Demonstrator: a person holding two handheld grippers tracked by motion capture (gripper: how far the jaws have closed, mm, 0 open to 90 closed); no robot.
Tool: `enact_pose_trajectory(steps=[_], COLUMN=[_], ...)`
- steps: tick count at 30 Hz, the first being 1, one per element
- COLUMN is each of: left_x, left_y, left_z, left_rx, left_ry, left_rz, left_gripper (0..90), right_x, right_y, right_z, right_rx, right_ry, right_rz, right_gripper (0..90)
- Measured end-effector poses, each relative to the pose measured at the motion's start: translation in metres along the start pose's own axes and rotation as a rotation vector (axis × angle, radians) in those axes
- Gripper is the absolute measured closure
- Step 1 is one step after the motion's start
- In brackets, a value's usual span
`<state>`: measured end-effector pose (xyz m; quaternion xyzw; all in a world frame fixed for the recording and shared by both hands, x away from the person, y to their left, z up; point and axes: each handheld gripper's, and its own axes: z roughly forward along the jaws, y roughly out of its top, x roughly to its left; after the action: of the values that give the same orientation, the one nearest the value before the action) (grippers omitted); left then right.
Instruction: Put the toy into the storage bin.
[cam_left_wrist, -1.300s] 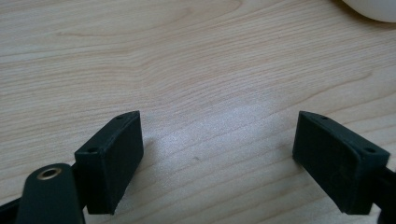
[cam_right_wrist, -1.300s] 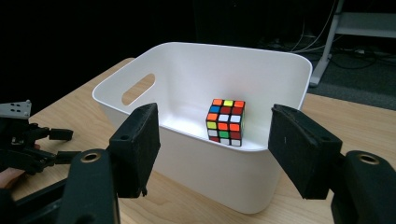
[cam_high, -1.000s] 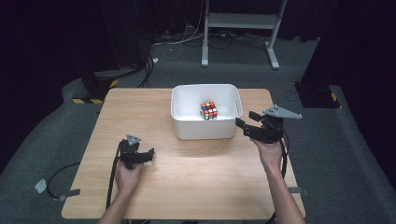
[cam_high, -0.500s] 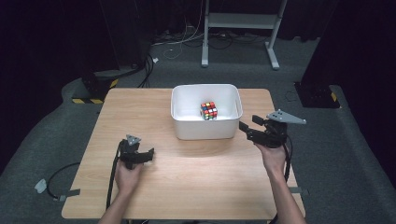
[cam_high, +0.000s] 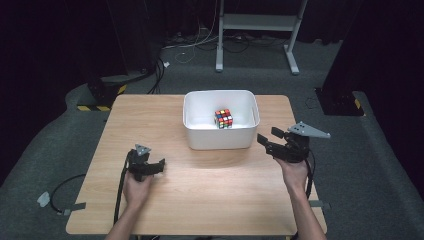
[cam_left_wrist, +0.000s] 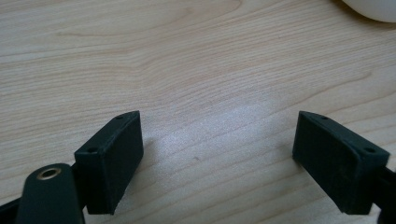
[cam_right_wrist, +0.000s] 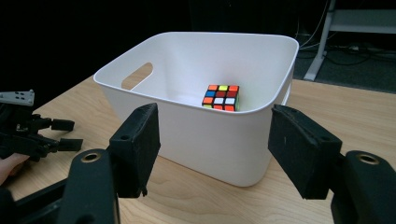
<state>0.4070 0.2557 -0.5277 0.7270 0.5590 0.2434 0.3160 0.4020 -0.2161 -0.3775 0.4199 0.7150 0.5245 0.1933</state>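
A lab or recording studio, by the look of it: black curtains (cam_high: 60, 45) close off the upper frame, grey carpet (cam_high: 380, 165) covers the floor, cables (cam_high: 200, 47) run loose at top centre beside a white metal stand (cam_high: 260, 22), and a lone wooden bench (cam_high: 200, 190) sits mid-frame, with yellow-black hazard tape (cam_high: 92, 107) at left.

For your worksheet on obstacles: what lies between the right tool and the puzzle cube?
In the right gripper view, the near wall of the white bin stands between the right tool and the puzzle cube, which lies inside.
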Motion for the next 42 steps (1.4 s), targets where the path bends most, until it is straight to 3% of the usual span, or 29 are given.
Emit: enact_pose_trajectory(steps=[42], left_x=[0.000], left_y=[0.000], left_z=[0.000], left_rx=[0.000], left_ry=[0.000], left_rz=[0.000], left_gripper=[16.4], right_x=[-0.002], right_y=[-0.031], right_z=[0.004], right_rx=[0.040], right_ry=[-0.035], right_rz=[0.004], right_gripper=[34.2])
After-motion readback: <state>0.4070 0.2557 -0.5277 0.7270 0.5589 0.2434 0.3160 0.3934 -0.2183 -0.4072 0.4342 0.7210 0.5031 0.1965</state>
